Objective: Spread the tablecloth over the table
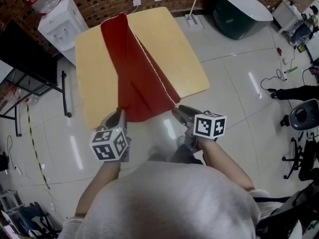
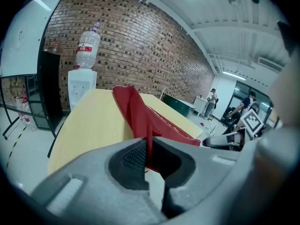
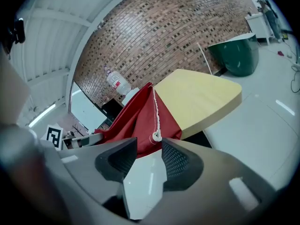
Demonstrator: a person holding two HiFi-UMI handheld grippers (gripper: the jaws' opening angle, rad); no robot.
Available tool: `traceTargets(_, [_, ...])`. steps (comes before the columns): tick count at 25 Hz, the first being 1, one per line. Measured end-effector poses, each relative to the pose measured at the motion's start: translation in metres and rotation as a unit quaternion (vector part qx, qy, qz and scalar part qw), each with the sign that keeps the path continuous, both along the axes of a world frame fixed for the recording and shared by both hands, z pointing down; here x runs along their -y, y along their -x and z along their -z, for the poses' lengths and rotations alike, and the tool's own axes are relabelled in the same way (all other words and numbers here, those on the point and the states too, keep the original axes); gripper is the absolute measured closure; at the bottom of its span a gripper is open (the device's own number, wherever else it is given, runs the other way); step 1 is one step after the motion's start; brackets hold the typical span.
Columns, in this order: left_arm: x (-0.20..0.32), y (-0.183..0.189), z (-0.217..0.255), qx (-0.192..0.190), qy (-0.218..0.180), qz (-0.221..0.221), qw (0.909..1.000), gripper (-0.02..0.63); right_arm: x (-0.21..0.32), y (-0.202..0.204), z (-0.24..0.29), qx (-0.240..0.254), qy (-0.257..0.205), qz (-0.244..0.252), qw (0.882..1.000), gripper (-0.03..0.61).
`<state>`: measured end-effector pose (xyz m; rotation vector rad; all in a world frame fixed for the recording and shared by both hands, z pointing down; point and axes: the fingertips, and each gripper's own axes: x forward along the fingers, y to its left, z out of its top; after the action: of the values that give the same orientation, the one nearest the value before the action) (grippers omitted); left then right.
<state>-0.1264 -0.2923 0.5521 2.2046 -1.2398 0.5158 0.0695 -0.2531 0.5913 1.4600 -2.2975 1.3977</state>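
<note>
A red tablecloth (image 1: 137,78) lies bunched in a long strip down the middle of the yellow table (image 1: 169,44), its near end hanging over the table's front edge. My left gripper (image 1: 121,114) is at that end's left corner. In the left gripper view its jaws (image 2: 149,144) are shut on a thin fold of the red cloth (image 2: 140,116). My right gripper (image 1: 180,111) is at the right corner and stands open (image 3: 149,146). The cloth's white-corded corner (image 3: 156,136) hangs just beyond its fingertips, with no pad pressing on it.
A white water dispenser (image 1: 60,21) with a bottle stands past the table's far left corner. A dark green tub (image 1: 239,11) sits at the back right. A black rack (image 1: 30,68) is on the left, with a chair (image 1: 304,116) and cables on the right.
</note>
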Motion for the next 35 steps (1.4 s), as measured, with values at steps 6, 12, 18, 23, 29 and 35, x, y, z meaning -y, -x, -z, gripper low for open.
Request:
traceTargets(6, [-0.007,0.003,-0.011,0.008,0.008,-0.006,0.9999,0.606,0.014,0.022,-0.014,0.083,0.028,-0.010,0.996,0.411])
traceTargets(12, [-0.007,0.005,-0.019,0.014,0.013,-0.009,0.9998,0.606,0.022,0.020,-0.026,0.078,0.045,-0.025,0.996,0.416])
traceTargets(18, [-0.007,0.010,-0.025,0.013,0.019,-0.011,0.9997,0.606,0.023,0.023,-0.030,0.065,0.050,-0.026,0.996,0.486])
traceTargets(23, [-0.005,0.010,-0.022,0.010,0.016,-0.016,0.9997,0.606,0.028,0.029,-0.017,0.041,0.034,-0.010,0.999,0.554])
traceTargets(29, [-0.003,0.003,-0.001,0.002,-0.007,-0.029,0.9996,0.606,0.037,0.029,0.023,0.039,-0.001,-0.003,0.999,0.557])
traceTargets(35, [0.042,-0.021,0.043,-0.010,-0.044,-0.004,0.9990,0.607,0.094,0.010,0.081,0.041,-0.044,0.027,0.998,0.558])
